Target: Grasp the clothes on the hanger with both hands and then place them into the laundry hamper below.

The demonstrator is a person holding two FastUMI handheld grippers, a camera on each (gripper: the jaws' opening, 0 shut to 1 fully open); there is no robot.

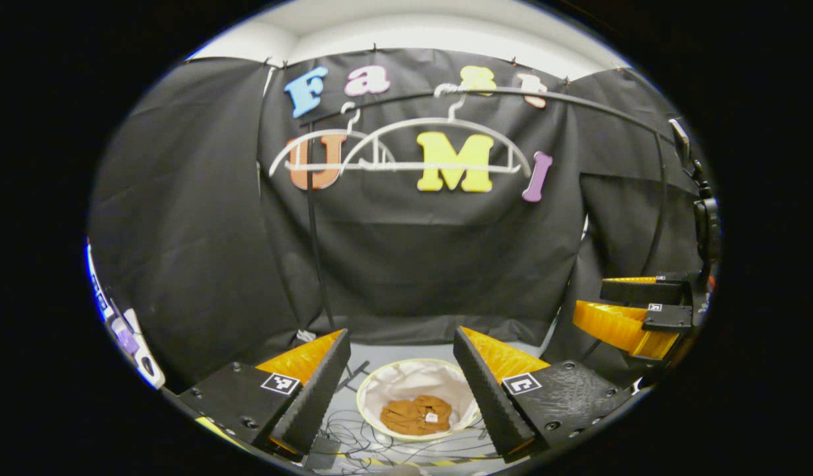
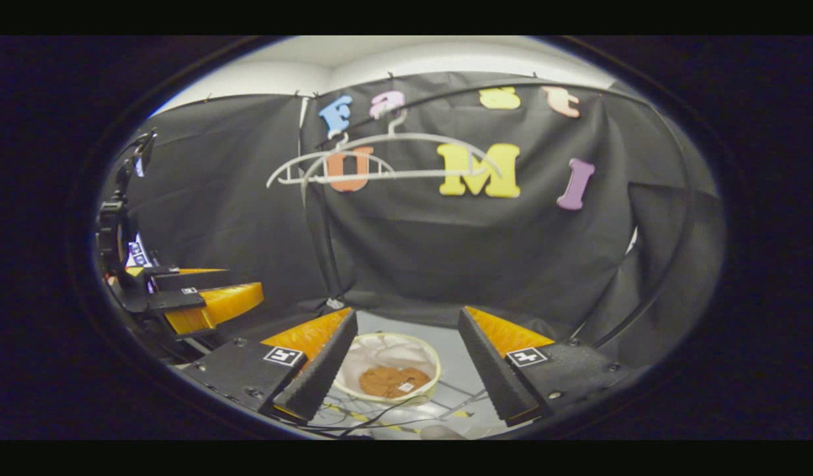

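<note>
A brown garment point(image 1: 416, 415) lies crumpled inside the round white laundry hamper point(image 1: 372, 387) on the floor; in the right gripper view the garment point(image 2: 388, 381) sits in the same hamper point(image 2: 425, 354). Two bare white hangers point(image 1: 406, 142) hang from the black rail above, the hangers point(image 2: 380, 158) also showing in the right gripper view. My left gripper point(image 1: 401, 387) is open high above the hamper, nothing between its fingers. My right gripper point(image 2: 406, 370) is open too, likewise above the hamper. Each gripper appears at the side of the other's view: right gripper point(image 1: 634, 307), left gripper point(image 2: 195, 297).
The black rail point(image 1: 578, 102) and its upright pole point(image 1: 317, 251) stand before the black cloth wall. Loose cables point(image 1: 353, 439) lie on the pale floor around the hamper. A white and purple device point(image 1: 132, 344) sits at the far left.
</note>
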